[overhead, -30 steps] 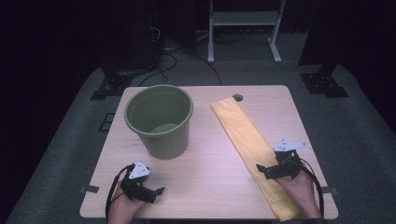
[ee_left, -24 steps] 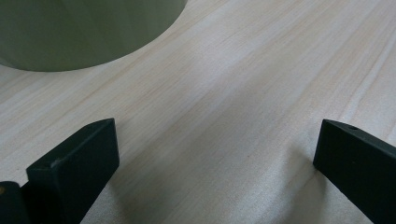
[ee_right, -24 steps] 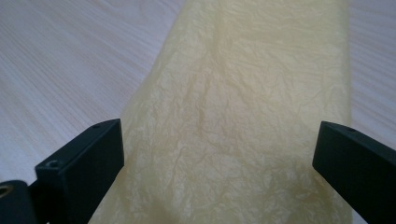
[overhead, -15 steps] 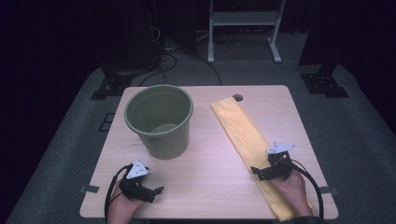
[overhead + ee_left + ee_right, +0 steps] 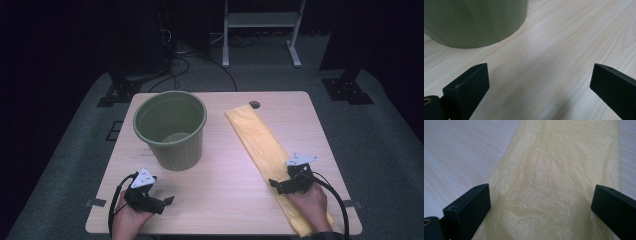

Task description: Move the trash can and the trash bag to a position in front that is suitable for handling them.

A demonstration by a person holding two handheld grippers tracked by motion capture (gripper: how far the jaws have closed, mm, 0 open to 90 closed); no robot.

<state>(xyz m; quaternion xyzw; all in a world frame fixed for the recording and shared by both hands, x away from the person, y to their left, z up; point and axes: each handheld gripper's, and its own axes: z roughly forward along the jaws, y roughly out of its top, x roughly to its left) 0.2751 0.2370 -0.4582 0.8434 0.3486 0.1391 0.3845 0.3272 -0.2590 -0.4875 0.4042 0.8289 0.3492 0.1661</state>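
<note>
The yellow bag [image 5: 263, 150] lies flat as a long crinkled strip on the wooden table [image 5: 230, 205], seen from the high view. It runs from about 12 o'clock of the table's centre, near a small dark hole [image 5: 254, 104] in the tabletop, down to about 5 o'clock at the near edge. The right gripper [image 5: 280, 185] sits over the bag's near part, at roughly 4 o'clock from the table's centre, held in the person's right hand [image 5: 310, 207]. A green bucket [image 5: 171, 129] stands upright at about 10 o'clock, well apart from the bag. The left gripper [image 5: 161, 204] rests at about 7 o'clock, near the bucket's base, held in the left hand [image 5: 127, 220].

In the left gripper view, the jaws of the left gripper [image 5: 539, 87] stand wide apart with bare table [image 5: 554, 50] between them. The bucket's wall [image 5: 474, 20] rises at 11 o'clock, just beyond the jaw tips and not touching them.

In the right gripper view, the right gripper [image 5: 540, 207] is spread wide and holds nothing. The bag [image 5: 554, 182] lies between its jaws and stretches away toward 12 o'clock. The bag's thin wrinkled film covers the whole gap, with bare table [image 5: 461, 152] showing at 10 o'clock.
</note>
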